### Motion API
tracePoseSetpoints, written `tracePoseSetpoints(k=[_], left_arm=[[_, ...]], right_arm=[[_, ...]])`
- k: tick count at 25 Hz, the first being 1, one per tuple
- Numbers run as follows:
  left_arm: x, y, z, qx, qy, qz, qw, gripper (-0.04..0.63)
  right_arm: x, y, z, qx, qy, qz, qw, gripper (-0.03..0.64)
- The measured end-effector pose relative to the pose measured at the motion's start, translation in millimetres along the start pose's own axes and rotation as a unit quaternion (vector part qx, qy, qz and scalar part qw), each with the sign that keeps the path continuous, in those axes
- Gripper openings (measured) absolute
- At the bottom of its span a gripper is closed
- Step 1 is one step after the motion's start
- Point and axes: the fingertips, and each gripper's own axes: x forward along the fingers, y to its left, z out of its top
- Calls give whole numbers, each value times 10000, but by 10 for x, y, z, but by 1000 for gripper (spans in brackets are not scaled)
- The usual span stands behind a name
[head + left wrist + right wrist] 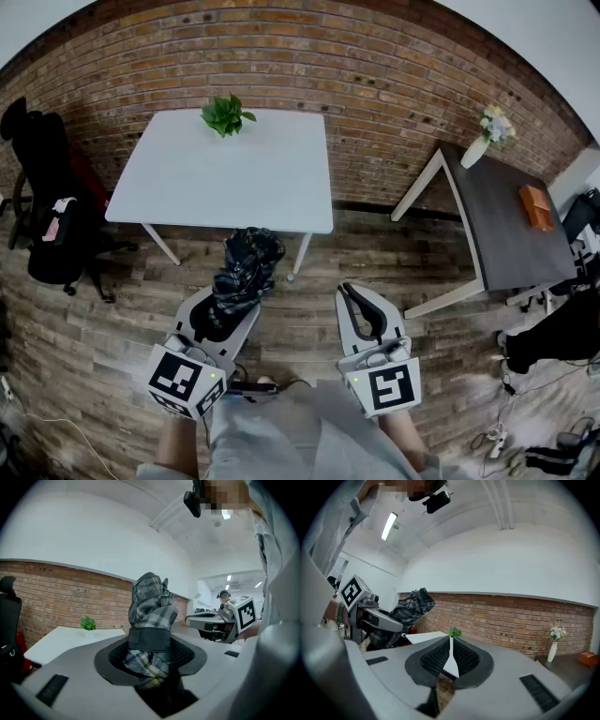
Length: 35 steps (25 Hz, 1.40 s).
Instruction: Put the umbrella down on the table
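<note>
Left gripper [150,660]: jaws pinched on a folded plaid umbrella [151,606], gripped low on the bundle, just under its dark strap. The cloth end sticks out forward and up beyond the jaws.

Right gripper [450,656]: jaws pressed together except for a thin sliver of light, with nothing between them. It is held level, beside the left gripper but apart from it.

The umbrella is in the air over the wood floor [309,281], short of the white table [234,178] ahead. That table is bare apart from a small plant [225,114] at its far edge. A dark table [506,225] with a vase [487,136] and an orange box [536,206] stands off to the right, and a black chair [52,206] to the left.

Risks:
- The grip seems to be on loose cloth. If the pads hold only folds and not the shaft, the bundle could slide or sag on the way over.
- Letting go too near the front edge could let it roll off.
- Reaching too far in could knock the plant.

Hard to see:
- The handle end is hidden below the jaws in every view.
- I cannot tell whether the pads reach the shaft.
- Both hands are covered by the marker cubes.
</note>
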Motion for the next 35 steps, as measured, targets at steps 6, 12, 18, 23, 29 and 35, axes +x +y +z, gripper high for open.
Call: tracePoseSetpoints(k=[6, 12, 18, 23, 29, 35], left_arm=[[-35, 10, 22, 6, -12, 18, 10000, 216], [-40, 20, 11, -11, 5, -7, 10000, 216], [-46, 42, -2, -12, 15, -30, 10000, 216], [-72, 64, 0, -9, 19, -34, 10000, 216], [-149, 136, -14, -2, -17, -40, 10000, 216], [-263, 266, 35, 26, -66, -26, 10000, 216]], right_arm=[[-10, 33, 11, 8, 25, 14, 10000, 54], [-3, 51, 4, -30, 28, 14, 10000, 54], [7, 73, -6, -6, 48, -12, 10000, 54], [14, 107, 0, -8, 74, -11, 10000, 54], [51, 199, -29, 32, 192, 0, 9998, 54], [119, 343, 31, 15, 221, -9, 9998, 54]])
